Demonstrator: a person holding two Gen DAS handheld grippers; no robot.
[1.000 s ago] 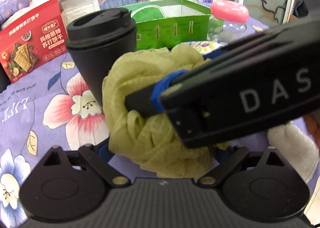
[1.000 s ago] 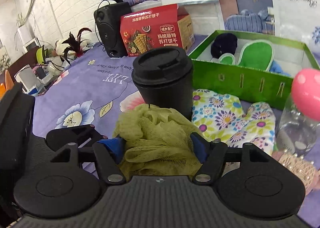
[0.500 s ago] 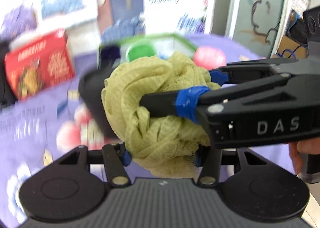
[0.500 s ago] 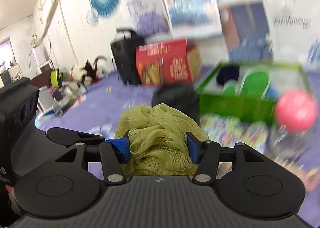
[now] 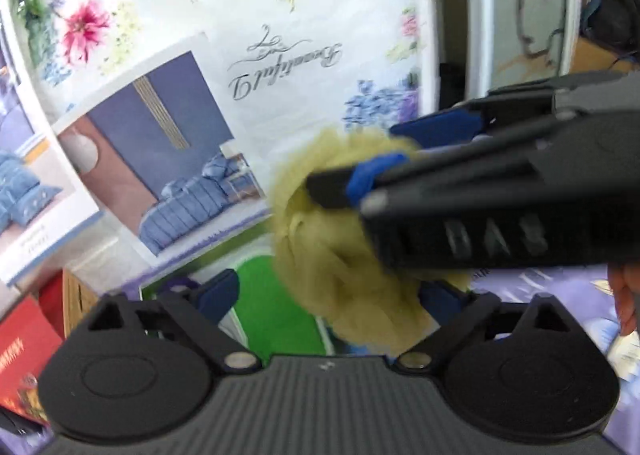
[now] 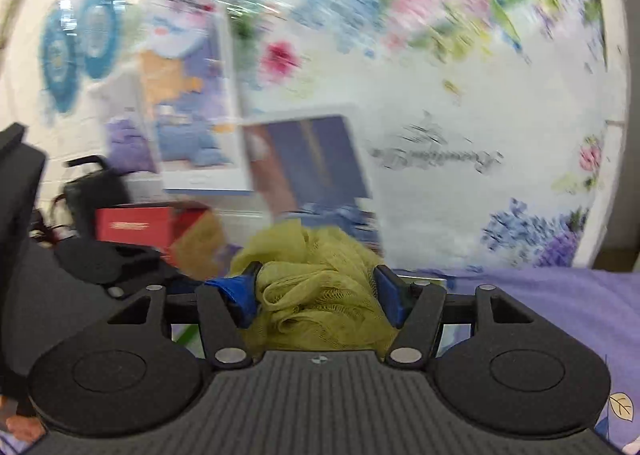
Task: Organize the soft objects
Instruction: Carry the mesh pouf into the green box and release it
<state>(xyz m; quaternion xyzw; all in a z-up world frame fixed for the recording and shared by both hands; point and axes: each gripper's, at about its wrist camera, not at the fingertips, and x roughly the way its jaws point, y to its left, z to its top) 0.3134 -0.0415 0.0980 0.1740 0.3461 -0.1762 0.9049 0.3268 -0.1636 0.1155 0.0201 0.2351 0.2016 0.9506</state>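
Floral white wall cloth (image 5: 320, 15) fills your view. Green open box (image 5: 276, 303) sits below. Your right gripper (image 6: 316, 295) pinches the yellow-green mesh bath pouf (image 6: 320, 295) in the air; your left gripper (image 5: 332, 295) looks spread wide, probably not gripping.

Your right tool (image 5: 356, 159) clamps the yellow-green mesh puff (image 5: 332, 263) from the right. Your left tool (image 5: 332, 295) is spread wide, the puff between its fingers, above the green box (image 5: 276, 311).
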